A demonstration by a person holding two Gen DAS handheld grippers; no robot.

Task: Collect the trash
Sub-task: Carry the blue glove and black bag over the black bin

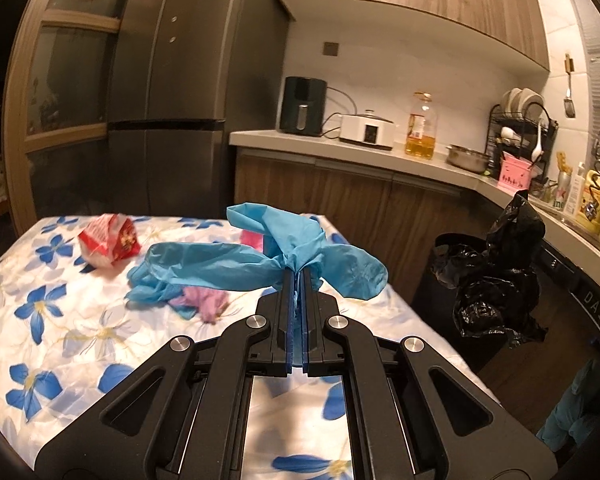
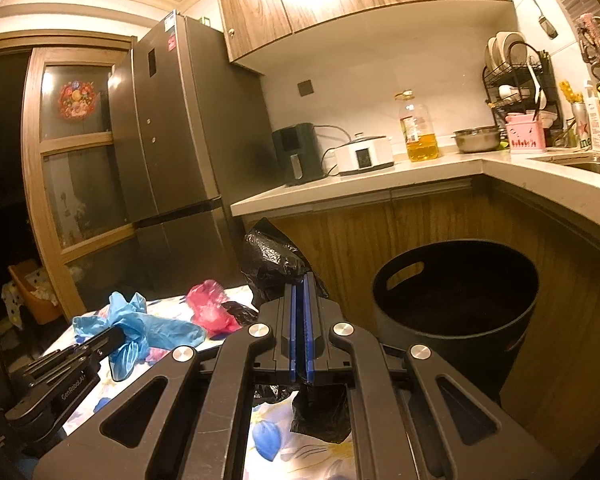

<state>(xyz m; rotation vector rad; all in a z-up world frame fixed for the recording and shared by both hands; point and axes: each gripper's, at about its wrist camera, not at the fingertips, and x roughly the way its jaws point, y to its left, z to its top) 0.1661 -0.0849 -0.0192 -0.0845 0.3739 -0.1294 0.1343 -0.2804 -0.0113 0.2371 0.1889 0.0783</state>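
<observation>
Your left gripper (image 1: pixel 298 276) is clamped fully shut on the blue glove (image 1: pixel 260 264), pinched mid-bunch so loose ends flop out to both sides of the tips, above the floral tablecloth (image 1: pixel 60 320). Your right gripper (image 2: pixel 300 280) is also closed, jaws pinching a fold of the black bin bag (image 2: pixel 276 260), which bulges just past the tips and hangs down below them. The black bin (image 2: pixel 456 300) sits ahead and to the right of the right gripper, mouth open and apparently unlined. From the left gripper, bag and bin are well off to the right. Suggest: keep the left grip tight, since the glove is slippery and only held at a narrow bunch; swing it right and release only once the dangling ends are over the opening. Hold the bag clear with the right so it doesn't snag. Still on the table ahead-left of the left gripper: red wrapper (image 1: pixel 110 242), another blue glove (image 1: pixel 152 288), purple scrap (image 1: pixel 206 300), and pink plastic (image 2: pixel 210 308).
</observation>
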